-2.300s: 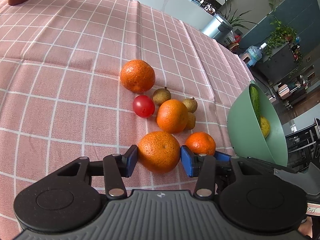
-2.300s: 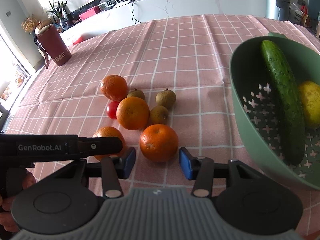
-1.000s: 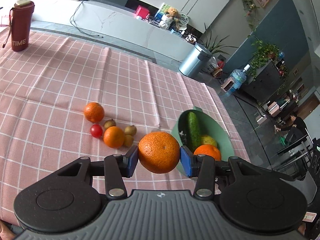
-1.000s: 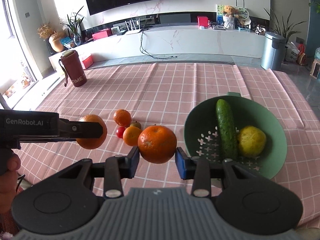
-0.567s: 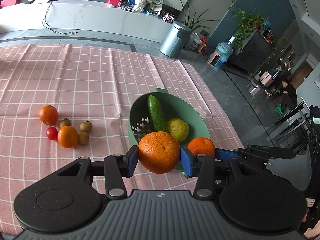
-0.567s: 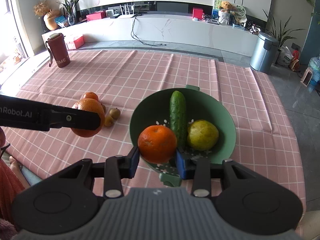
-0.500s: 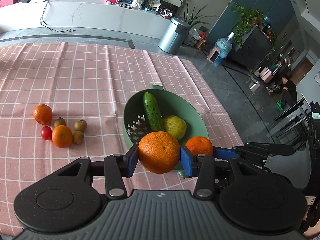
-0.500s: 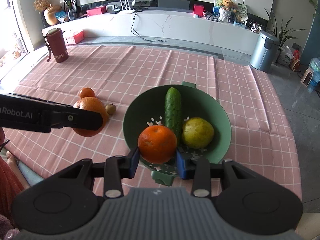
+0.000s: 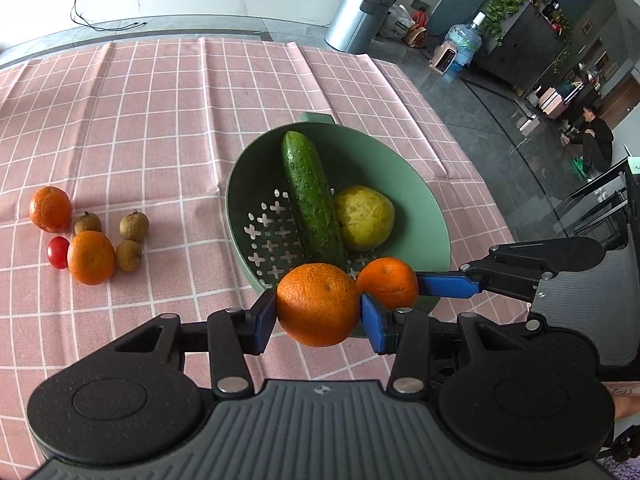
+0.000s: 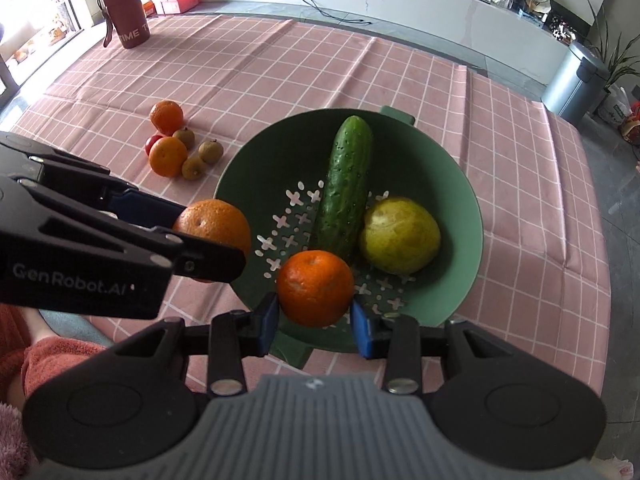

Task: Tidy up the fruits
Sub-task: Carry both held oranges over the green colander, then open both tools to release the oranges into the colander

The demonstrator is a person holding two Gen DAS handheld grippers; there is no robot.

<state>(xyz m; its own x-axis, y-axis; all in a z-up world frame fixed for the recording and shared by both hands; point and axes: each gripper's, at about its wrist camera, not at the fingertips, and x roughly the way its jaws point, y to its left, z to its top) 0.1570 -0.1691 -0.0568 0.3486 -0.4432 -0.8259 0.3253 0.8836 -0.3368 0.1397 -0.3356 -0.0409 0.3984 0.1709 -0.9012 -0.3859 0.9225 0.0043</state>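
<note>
My left gripper (image 9: 318,312) is shut on a large orange (image 9: 318,304), held in the air at the near left rim of the green colander bowl (image 9: 424,200). My right gripper (image 10: 314,314) is shut on a smaller orange (image 10: 315,288), held above the bowl's (image 10: 460,200) near inner side. The bowl holds a cucumber (image 10: 348,188) and a yellow-green fruit (image 10: 400,236). In the right wrist view the left gripper's orange (image 10: 214,220) shows at the bowl's left rim. In the left wrist view the right gripper's orange (image 9: 387,282) shows beside mine.
On the pink checked tablecloth (image 9: 160,100), left of the bowl, lie two oranges (image 9: 91,257), a cherry tomato (image 9: 58,252) and three small brown fruits (image 9: 134,226). A dark red flask (image 10: 126,14) stands at the far left. The table's near edge is just below the grippers.
Both grippers, each still holding its orange, have moved closer to the bowl and lower over it. The bowl now looks larger in both views.
</note>
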